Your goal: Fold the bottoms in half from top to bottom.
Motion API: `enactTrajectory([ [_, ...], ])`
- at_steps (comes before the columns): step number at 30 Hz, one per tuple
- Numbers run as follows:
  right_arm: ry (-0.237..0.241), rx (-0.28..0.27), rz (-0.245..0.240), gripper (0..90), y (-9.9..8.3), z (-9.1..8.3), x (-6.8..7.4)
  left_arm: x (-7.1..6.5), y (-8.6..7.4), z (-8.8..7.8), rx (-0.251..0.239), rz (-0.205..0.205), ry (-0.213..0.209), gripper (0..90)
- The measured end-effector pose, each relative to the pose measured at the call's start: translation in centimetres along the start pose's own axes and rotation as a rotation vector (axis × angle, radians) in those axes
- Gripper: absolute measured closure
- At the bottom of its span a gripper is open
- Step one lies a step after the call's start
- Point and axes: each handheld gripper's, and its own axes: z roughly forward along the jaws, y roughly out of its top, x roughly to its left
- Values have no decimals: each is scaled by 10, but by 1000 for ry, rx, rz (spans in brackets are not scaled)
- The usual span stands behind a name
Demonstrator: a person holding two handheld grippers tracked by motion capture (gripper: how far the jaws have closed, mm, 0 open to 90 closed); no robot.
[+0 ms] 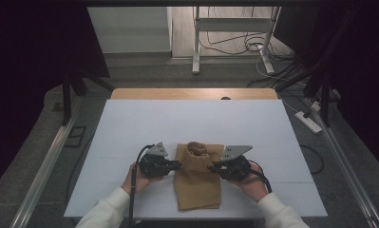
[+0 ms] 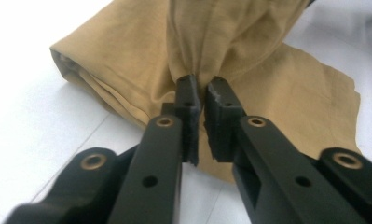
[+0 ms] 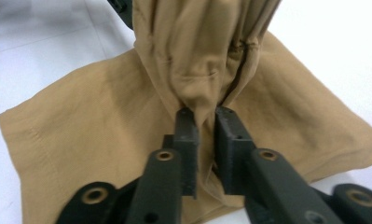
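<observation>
A tan cloth (image 1: 197,187) lies folded on the white table (image 1: 130,128) near its front edge. Its far end is gathered into a raised bunch (image 1: 196,150). My left gripper (image 1: 178,165) points at the cloth's left side. In the left gripper view a thin gap shows between its pads, and a fold of the cloth (image 2: 277,93) hangs at the tips of the left gripper (image 2: 201,84). My right gripper (image 1: 212,167) faces it from the right side. In the right gripper view a fold of the cloth (image 3: 81,121) runs loosely down between the parted jaws of the right gripper (image 3: 204,112).
The table's far edge shows a wooden strip (image 1: 192,93). Beyond it stand a metal desk frame (image 1: 195,47) and loose cables on the floor. A power strip (image 1: 309,122) lies on the floor at the right. Dark curtains flank both sides.
</observation>
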Motion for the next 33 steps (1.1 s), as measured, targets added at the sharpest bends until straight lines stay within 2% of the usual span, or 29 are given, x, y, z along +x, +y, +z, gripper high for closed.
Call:
enactTrajectory([
  [3,3,8,4,639,-3,-2,3,-2,-2,-1,8,-6,4,648],
  [6,2,17,45,518,-7,-9,9,-5,-5,-7,17,-5,11,515],
  [8,0,16,54,462,-12,-17,12,-7,-9,-10,33,-8,19,442],
  [10,-12,12,66,447,-17,-26,14,-7,-14,-13,44,-12,29,417],
  [13,-36,11,104,424,-25,-35,9,-5,-16,-15,46,-37,48,389],
  [16,-43,6,131,416,-28,-37,4,-3,-16,-18,26,-60,69,374],
  [19,-51,5,140,408,-28,-36,1,-2,-13,-19,13,-71,82,355],
  [33,-61,6,172,372,-22,-23,-8,3,-5,-13,12,-94,105,304],
])
